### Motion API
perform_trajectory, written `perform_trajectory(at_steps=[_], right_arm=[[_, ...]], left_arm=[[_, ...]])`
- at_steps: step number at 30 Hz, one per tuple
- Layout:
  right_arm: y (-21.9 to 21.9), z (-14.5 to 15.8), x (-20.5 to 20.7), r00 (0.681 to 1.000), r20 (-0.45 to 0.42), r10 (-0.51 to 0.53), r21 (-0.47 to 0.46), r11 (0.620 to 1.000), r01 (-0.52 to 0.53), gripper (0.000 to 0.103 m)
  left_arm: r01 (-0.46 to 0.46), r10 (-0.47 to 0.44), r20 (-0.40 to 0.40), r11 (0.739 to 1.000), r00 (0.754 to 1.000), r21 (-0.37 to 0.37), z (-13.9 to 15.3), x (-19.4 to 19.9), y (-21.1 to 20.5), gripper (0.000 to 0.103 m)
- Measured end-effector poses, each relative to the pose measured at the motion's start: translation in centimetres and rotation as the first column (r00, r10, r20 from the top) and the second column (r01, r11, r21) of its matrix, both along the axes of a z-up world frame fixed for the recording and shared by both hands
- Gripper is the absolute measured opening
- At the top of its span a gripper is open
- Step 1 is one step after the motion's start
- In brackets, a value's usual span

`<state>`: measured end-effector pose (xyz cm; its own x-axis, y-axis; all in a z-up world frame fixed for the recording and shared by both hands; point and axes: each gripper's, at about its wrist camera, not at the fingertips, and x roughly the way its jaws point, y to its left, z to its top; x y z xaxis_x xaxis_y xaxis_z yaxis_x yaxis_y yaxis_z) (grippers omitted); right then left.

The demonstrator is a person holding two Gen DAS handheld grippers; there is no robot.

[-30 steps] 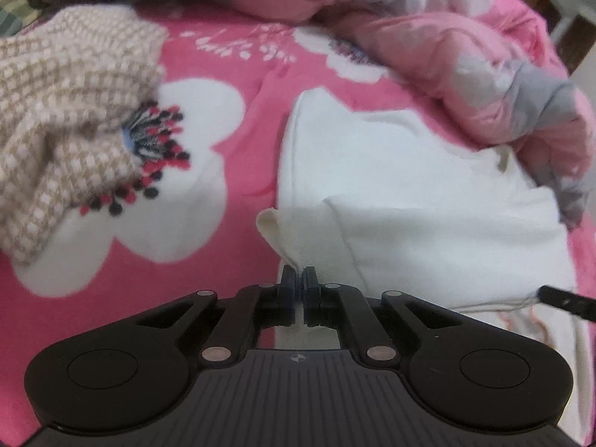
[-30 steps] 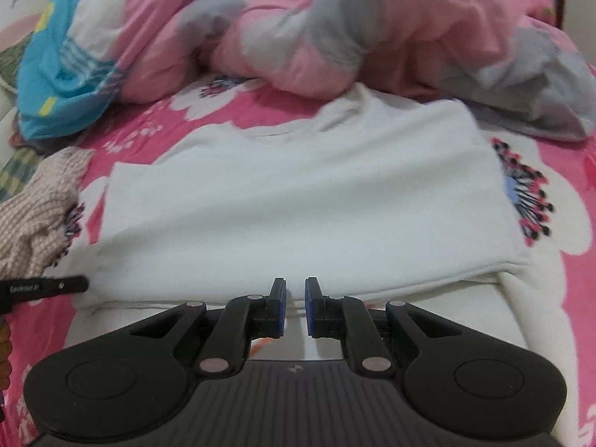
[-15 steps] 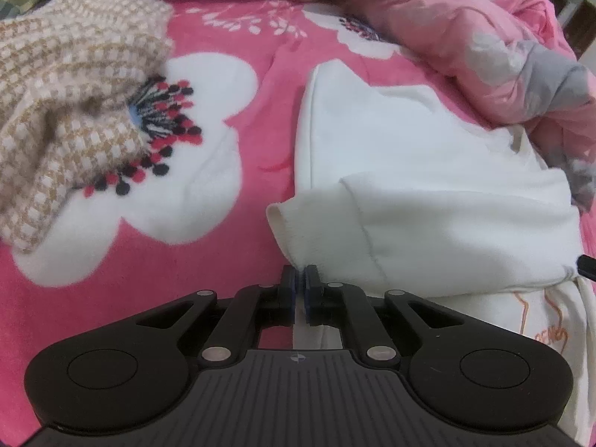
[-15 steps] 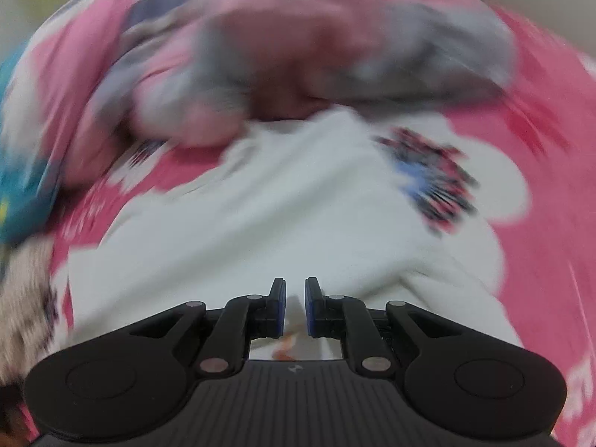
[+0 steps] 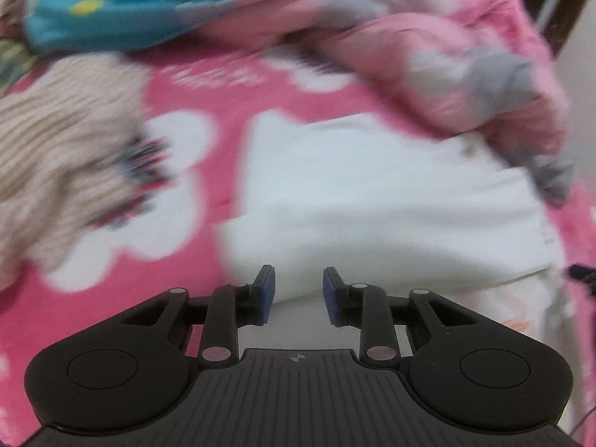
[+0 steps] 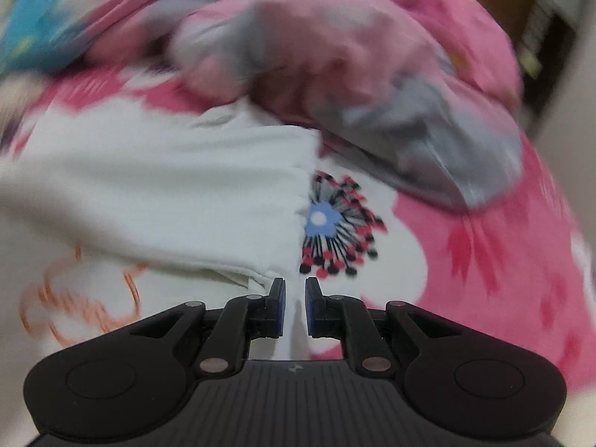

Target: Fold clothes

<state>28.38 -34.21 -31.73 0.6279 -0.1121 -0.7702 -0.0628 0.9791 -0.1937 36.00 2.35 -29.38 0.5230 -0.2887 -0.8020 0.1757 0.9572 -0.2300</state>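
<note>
Fingers point(image 5: 265, 292) apart, empty; white garment point(image 5: 372, 201) motion-blurred.

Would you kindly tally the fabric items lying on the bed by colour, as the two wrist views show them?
White garment: 1
Beige knitted garment: 1
Pink and grey quilt: 1
Blue cloth: 1
Total: 4
</note>
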Motion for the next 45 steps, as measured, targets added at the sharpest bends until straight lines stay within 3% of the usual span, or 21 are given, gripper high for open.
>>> perform_trajectory(at_steps=[4,8,19,27,29,33,36,40,45], right_arm=[[0.9,-1.6,0.2,0.979,-0.037,0.199,-0.114,0.973,-0.202,0.012],[1.6,-2.7,0.2,0.947,-0.041,0.318,-0.203,0.926,-0.32,0.024],[1.4,-3.6,-0.5,0.935,0.002,0.355,-0.276,0.899,-0.341,0.027],[1.1,-3.7,-1.4,0.92,0.067,0.385,-0.298,0.888,-0.35,0.016],[0.9,-3.5,-1.6,0.918,0.082,0.387,-0.288,0.892,-0.35,0.012],[0.6,-3.2,-1.7,0.916,0.102,0.388,-0.275,0.896,-0.349,0.012],[0.7,-3.6,-1.6,0.913,0.104,0.395,-0.283,0.892,-0.353,0.012],[0.3,-3.8,-1.4,0.926,0.111,0.362,-0.242,0.913,-0.328,0.003],[-0.3,-2.2,-3.0,0.941,0.142,0.308,-0.183,0.942,-0.281,0.002]], left_arm=[[0.073,-0.071,0.022,0.995,0.997,-0.071,0.1,1.3,-7.3,0.03],[0.122,-0.117,0.07,0.99,0.991,-0.075,-0.4,2.7,-13.4,0.035],[0.196,-0.187,0.073,0.971,0.98,-0.137,-3.9,10.4,-24.7,0.04],[0.19,-0.18,0.068,0.966,0.981,-0.174,-5.7,13.2,-28.3,0.044],[0.207,-0.198,0.063,0.959,0.978,-0.195,-5.7,13.5,-29.0,0.05],[0.26,-0.255,0.054,0.958,0.965,-0.119,-6.1,13.9,-31.1,0.053],[0.276,-0.273,0.044,0.959,0.961,-0.063,-6.4,14.3,-32.4,0.048],[0.271,-0.27,0.026,0.962,0.962,-0.02,-6.9,14.6,-32.9,0.011],[0.186,-0.188,0.005,0.971,0.982,-0.151,-6.4,15.2,-30.9,0.006]])
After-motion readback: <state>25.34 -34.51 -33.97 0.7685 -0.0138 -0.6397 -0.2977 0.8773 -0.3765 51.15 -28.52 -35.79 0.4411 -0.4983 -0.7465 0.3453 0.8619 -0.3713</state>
